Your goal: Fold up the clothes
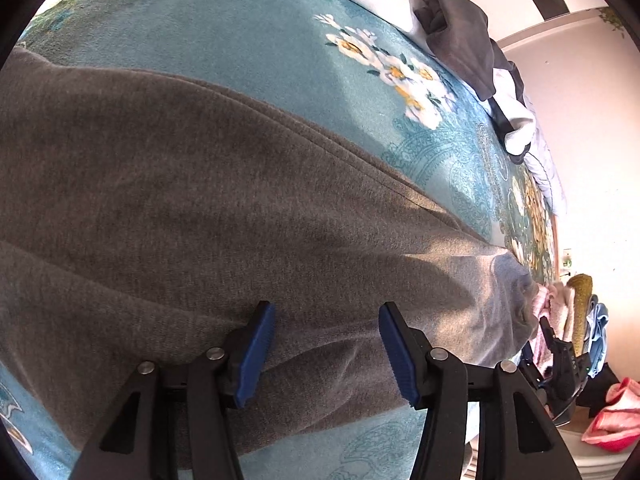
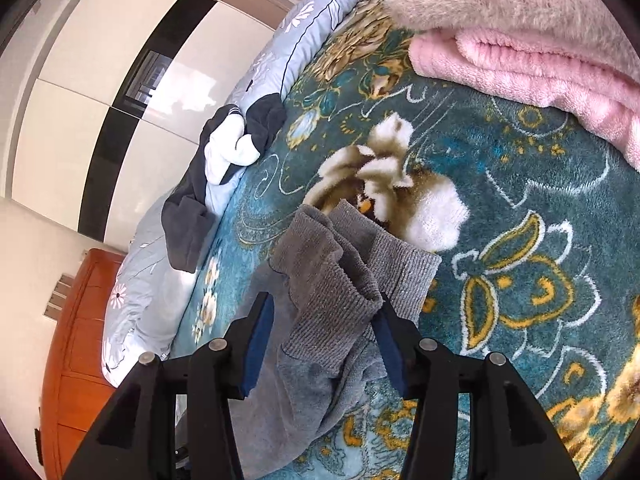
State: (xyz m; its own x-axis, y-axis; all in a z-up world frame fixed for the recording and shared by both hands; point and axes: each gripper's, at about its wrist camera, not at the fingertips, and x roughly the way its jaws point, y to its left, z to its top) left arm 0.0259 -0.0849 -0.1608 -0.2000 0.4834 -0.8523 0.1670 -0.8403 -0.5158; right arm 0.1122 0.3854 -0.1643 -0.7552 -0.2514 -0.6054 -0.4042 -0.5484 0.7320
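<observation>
A grey knit garment (image 1: pixel 192 208) lies stretched across the teal floral blanket (image 1: pixel 240 40). My left gripper (image 1: pixel 326 354) hovers over its near edge, open, its blue pads clear of the cloth. In the right wrist view the garment's ribbed cuffs (image 2: pixel 340 264) lie bunched between the blue pads of my right gripper (image 2: pixel 324 344), which stands open around them. The right gripper also shows at the far right of the left wrist view, by the cuff end (image 1: pixel 516 300).
A dark grey and white clothes pile (image 2: pixel 224 160) lies by the light blue quilt (image 2: pixel 160 280). Folded pink and beige fleece (image 2: pixel 540 56) sits ahead on the blanket. A wardrobe (image 2: pixel 100 80) and an orange wooden cabinet (image 2: pixel 80 340) stand beyond the bed.
</observation>
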